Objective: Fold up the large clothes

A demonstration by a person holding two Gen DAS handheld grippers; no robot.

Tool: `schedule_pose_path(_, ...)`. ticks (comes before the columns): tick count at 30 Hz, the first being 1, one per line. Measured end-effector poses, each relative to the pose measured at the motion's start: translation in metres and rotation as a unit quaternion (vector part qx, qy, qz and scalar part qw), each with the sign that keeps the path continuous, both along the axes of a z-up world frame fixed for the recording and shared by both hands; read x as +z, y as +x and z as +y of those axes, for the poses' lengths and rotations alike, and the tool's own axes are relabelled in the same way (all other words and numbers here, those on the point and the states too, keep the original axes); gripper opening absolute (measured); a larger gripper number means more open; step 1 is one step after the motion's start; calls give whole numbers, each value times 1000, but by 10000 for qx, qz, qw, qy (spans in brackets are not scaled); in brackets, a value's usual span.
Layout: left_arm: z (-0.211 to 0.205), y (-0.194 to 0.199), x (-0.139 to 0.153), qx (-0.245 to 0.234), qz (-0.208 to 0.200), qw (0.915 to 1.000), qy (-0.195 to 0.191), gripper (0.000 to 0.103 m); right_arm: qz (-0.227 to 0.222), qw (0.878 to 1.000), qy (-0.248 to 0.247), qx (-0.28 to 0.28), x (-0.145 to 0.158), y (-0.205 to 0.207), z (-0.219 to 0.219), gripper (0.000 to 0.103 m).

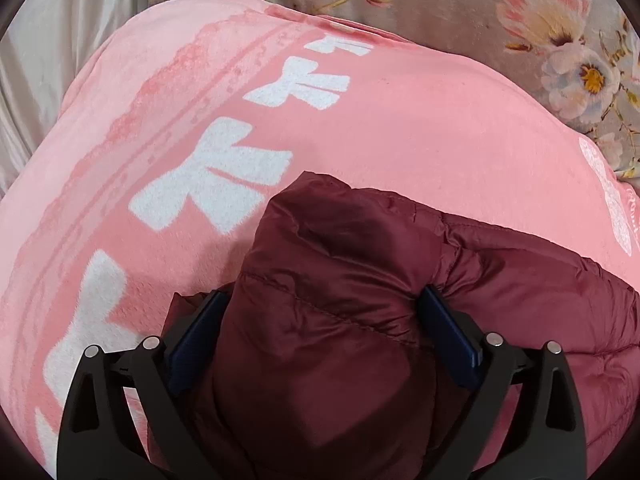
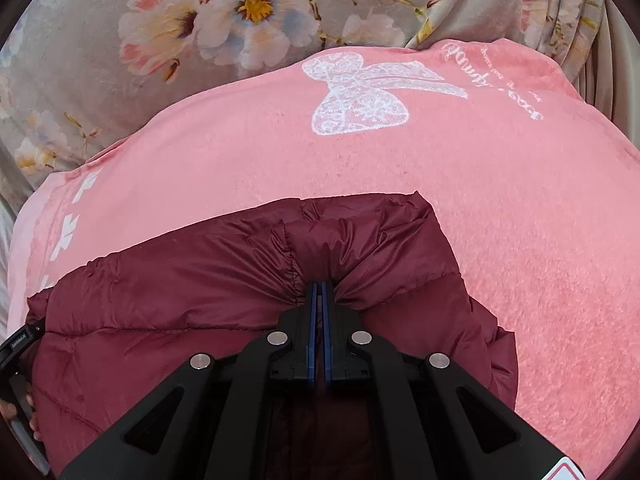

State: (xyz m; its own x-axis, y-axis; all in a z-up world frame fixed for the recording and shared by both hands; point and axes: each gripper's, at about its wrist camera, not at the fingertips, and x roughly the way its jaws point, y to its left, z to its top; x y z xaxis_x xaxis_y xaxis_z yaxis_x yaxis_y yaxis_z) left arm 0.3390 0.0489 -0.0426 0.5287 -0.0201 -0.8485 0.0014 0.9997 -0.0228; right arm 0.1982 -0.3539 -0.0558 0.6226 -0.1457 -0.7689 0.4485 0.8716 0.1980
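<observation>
A dark red puffer jacket (image 1: 340, 248) lies bunched on a pink blanket (image 1: 400, 128). My left gripper (image 1: 324, 292) stands wide open astride a thick fold of the jacket, and the puffy fabric fills the gap between its blue pads (image 1: 444, 320). In the right wrist view the jacket (image 2: 180, 280) spreads to the left, and my right gripper (image 2: 320, 286) is shut on a gathered pinch of its edge. The fabric wrinkles into the closed jaws. The jacket's lower part is hidden under both grippers.
The pink blanket (image 2: 440, 168) bears a white lace bow print (image 2: 360, 92) and white bow shapes (image 1: 216, 184). Beyond it lies a grey floral bedsheet (image 2: 100, 92). A black tool with a hand on it (image 2: 16, 360) shows at the left edge.
</observation>
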Motion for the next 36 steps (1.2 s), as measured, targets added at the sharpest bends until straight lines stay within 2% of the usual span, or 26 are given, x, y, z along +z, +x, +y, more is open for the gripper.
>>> schedule_pose_path(9, -2, 0, -2, 30, -19, 10000, 45, 97, -236, 9984, 511, -10, -5, -3, -12, 0)
schedule_pose_path(24, -6, -1, -2, 90, -60, 9997, 235, 98, -265, 9983, 517, -4, -5, -3, -15, 0)
schedule_pose_path(31, -6, -2, -1, 102, -60, 9996, 250, 98, -190, 9993, 309, -36, -3, -1, -11, 0)
schedule_pose_path(34, -6, -1, -1, 107, -47, 9997, 203, 98, -25, 10000, -49, -62, 1, 2, -2, 0)
schedule_pose_path(35, -4, -2, 0, 115, -49, 9998, 140, 98, 66, 9994, -316, -128, 7, 2, 6, 4)
schedule_pose_path(36, 0, -3, 2, 120, -43, 9999, 38, 98, 135, 9975, -651, -227, 16, 0, 19, 15)
